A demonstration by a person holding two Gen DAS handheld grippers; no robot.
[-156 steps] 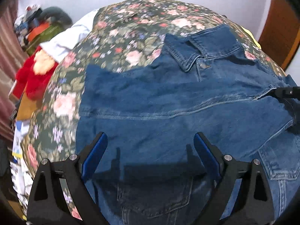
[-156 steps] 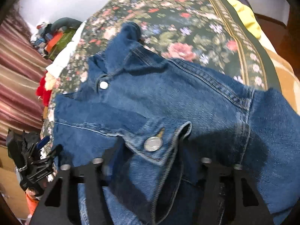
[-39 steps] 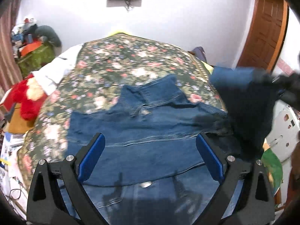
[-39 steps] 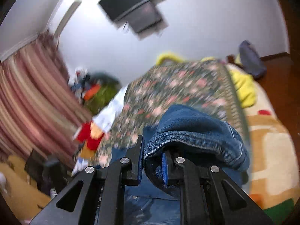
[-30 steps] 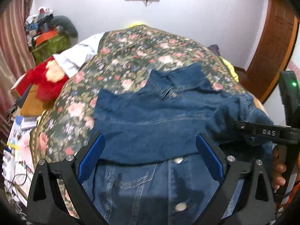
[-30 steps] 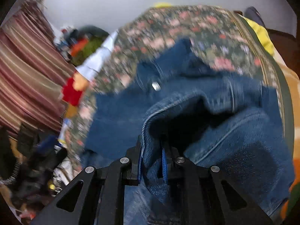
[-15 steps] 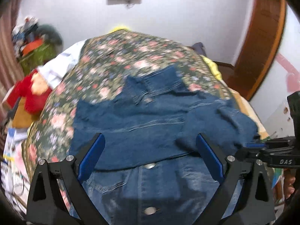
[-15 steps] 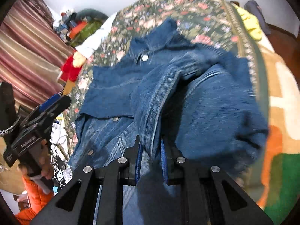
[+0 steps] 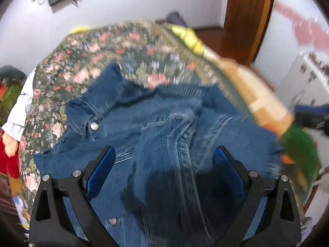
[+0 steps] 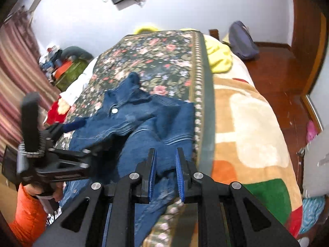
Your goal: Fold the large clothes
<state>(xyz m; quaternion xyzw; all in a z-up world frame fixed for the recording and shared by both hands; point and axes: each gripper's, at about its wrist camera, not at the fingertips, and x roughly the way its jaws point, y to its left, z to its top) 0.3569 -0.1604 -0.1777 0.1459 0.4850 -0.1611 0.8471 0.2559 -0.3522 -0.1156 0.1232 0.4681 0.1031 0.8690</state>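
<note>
A blue denim jacket (image 9: 127,123) lies collar-up on the floral bedspread (image 9: 92,61), with one sleeve (image 9: 164,144) folded over its middle. My left gripper (image 9: 164,164) hangs open above that sleeve, touching nothing. In the right wrist view the jacket (image 10: 127,119) lies further off, and the left gripper (image 10: 84,138) reaches over its left side. My right gripper (image 10: 165,156) is shut to a narrow gap at the jacket's near right edge. A dark fold of denim sits between its pads (image 10: 179,177) at the tips.
A beige patterned blanket (image 10: 246,133) covers the bed's right side beyond the bordered edge (image 10: 205,103). Yellow cloth (image 10: 218,57) and a purple bag (image 10: 242,41) lie near the head. A red soft toy (image 10: 55,111) and clutter sit left. An orange sleeve (image 10: 28,216) holds the left gripper.
The right gripper has drawn back and up toward the bed's near right edge, so the jacket looks further off. The left gripper has swung right to above the folded sleeve.
</note>
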